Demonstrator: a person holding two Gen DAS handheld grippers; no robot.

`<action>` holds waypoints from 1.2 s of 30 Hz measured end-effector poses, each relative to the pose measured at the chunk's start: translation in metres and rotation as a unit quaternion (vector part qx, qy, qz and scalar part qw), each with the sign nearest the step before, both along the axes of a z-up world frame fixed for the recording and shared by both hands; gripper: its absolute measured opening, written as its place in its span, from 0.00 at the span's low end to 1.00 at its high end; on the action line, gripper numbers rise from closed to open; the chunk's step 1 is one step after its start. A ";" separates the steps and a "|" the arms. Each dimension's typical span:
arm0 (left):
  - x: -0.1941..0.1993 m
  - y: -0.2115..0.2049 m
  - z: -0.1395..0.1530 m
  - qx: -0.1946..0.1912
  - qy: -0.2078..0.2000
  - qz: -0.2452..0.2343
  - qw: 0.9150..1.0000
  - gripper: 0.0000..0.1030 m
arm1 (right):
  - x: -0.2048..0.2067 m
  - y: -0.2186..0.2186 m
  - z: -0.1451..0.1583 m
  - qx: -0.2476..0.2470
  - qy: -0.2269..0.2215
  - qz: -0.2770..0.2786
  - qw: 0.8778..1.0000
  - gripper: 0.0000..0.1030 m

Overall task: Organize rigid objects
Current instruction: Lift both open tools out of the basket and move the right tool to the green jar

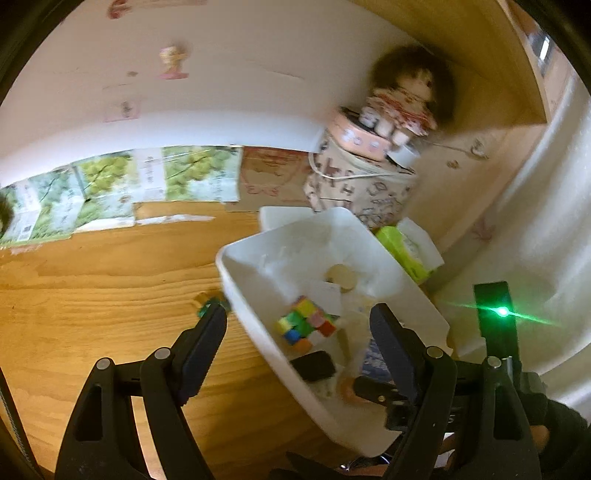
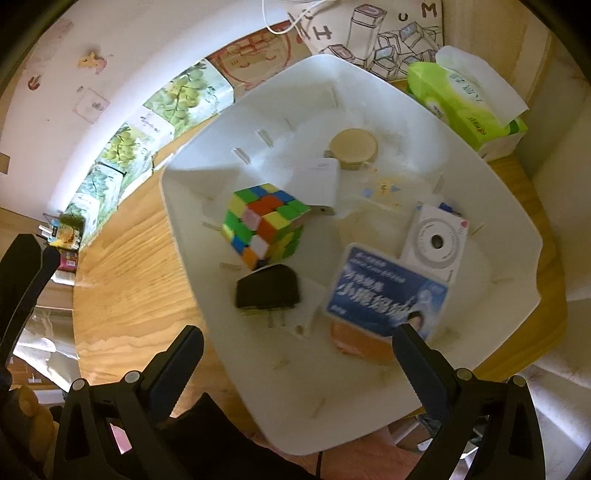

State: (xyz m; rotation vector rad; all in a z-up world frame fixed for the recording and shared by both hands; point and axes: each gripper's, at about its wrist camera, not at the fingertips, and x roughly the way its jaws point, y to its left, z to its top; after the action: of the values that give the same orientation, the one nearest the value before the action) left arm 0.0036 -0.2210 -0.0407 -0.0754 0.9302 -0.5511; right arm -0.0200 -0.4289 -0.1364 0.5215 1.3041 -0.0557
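A white plastic bin (image 2: 509, 295) (image 1: 236, 266) stands on the wooden table (image 1: 110, 295). In it lie a colourful puzzle cube (image 2: 266, 225) (image 1: 306, 325), a black plug charger (image 2: 267, 291) (image 1: 314, 365), a white adapter (image 2: 319, 184), a round wooden disc (image 2: 354, 147) (image 1: 341, 277), a white camera (image 2: 436, 240) and a blue box (image 2: 388, 291). My left gripper (image 1: 299, 310) hangs open above the bin's near left wall, one finger over the table, the other over the bin. My right gripper (image 2: 297, 330) is open over the bin's near edge, holding nothing.
A green tissue pack (image 2: 465, 103) and a printed tote bag (image 2: 376, 29) stand behind the bin. A doll (image 1: 402, 99) sits on a pink tin atop the bag. Grape-printed cartons (image 1: 110, 192) line the wall. A small green thing (image 1: 207, 306) lies by my left fingertip.
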 end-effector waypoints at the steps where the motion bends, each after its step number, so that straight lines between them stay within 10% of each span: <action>1: 0.001 0.007 0.000 -0.001 0.002 0.005 1.000 0.80 | -0.001 0.005 0.001 0.002 -0.004 -0.003 1.000 0.99; 36: 0.010 0.171 -0.001 0.103 -0.091 -0.038 0.990 0.80 | 0.010 0.158 0.000 0.055 -0.060 -0.127 0.989 0.99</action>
State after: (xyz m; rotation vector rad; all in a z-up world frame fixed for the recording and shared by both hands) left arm 0.0137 -0.0497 -0.0416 0.1941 0.8085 -0.5197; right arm -0.0100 -0.2711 -0.1361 0.7719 1.1218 -0.1619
